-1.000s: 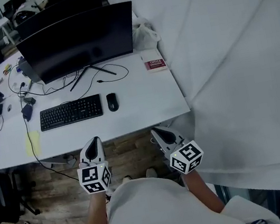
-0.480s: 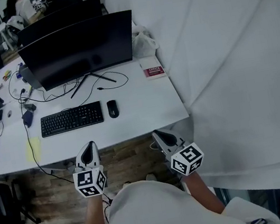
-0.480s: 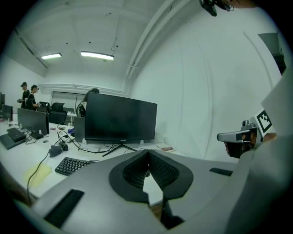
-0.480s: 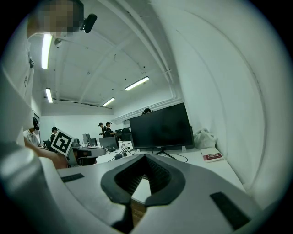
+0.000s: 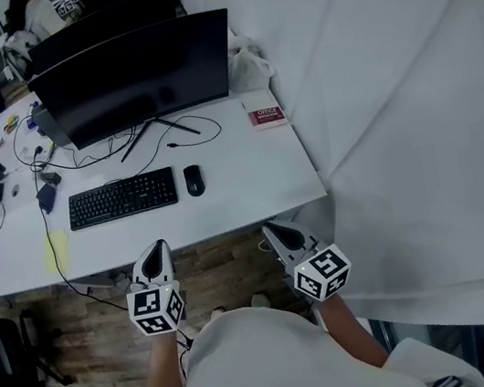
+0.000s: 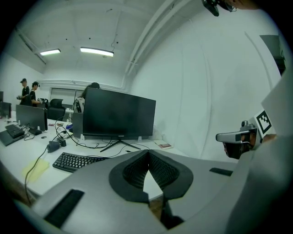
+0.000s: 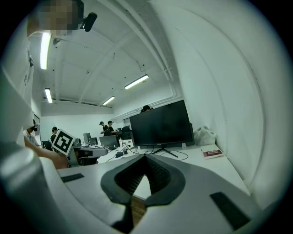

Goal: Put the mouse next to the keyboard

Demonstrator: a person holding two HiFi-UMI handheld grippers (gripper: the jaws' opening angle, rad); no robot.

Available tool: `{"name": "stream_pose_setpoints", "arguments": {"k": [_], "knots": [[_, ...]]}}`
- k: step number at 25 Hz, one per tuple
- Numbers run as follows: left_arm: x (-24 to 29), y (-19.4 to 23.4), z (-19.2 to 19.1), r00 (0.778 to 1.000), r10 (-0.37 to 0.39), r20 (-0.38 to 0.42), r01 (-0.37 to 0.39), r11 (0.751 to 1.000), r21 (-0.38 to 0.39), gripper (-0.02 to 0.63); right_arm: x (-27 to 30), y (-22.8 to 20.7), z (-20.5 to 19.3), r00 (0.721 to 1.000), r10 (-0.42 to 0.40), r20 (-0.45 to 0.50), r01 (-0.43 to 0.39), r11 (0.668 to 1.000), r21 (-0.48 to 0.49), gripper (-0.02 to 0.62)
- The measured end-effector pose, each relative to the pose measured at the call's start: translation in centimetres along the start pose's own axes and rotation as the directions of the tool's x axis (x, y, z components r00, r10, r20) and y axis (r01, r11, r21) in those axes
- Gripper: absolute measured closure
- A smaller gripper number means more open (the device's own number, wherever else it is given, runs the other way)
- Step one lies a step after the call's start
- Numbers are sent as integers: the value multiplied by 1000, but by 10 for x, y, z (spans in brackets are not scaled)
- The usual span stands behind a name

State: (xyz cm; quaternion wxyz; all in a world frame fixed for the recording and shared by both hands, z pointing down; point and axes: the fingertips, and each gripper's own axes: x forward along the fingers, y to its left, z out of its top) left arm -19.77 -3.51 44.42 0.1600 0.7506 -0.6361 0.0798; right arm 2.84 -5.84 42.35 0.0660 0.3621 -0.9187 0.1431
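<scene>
The mouse [image 5: 194, 179] lies on the desk [image 5: 248, 177] just right of the keyboard [image 5: 122, 198], near it but not touching, so placement looks complete. The left tool [image 5: 160, 247] and right tool [image 5: 270, 228] are both closed on nothing, short of the desk edge. Hold them clear so that the mouse is not nudged.

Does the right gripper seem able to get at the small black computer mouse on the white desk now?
Probably yes. The right gripper hangs before the white desk, and only bare desk top lies between it and the small black computer mouse. Its shut jaws must open first.
</scene>
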Motion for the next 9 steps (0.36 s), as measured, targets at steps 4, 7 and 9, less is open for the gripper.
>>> {"name": "stream_pose_setpoints", "arguments": {"k": [4,7,9], "knots": [[2,-3,-5,1000,5,-22,-5,1000,7,594,-3,-3,0,1000,-4,-3,4,1000,-1,577],[6,-3,-5,1000,7,-22,-7,1000,6,594,-2,-7,0,1000,-7,-4,7,1000,-3,577],[8,-4,-6,1000,11,-21,-10,1000,5,594,-2,-9,-2,1000,-9,-7,9,1000,-3,577]]}}
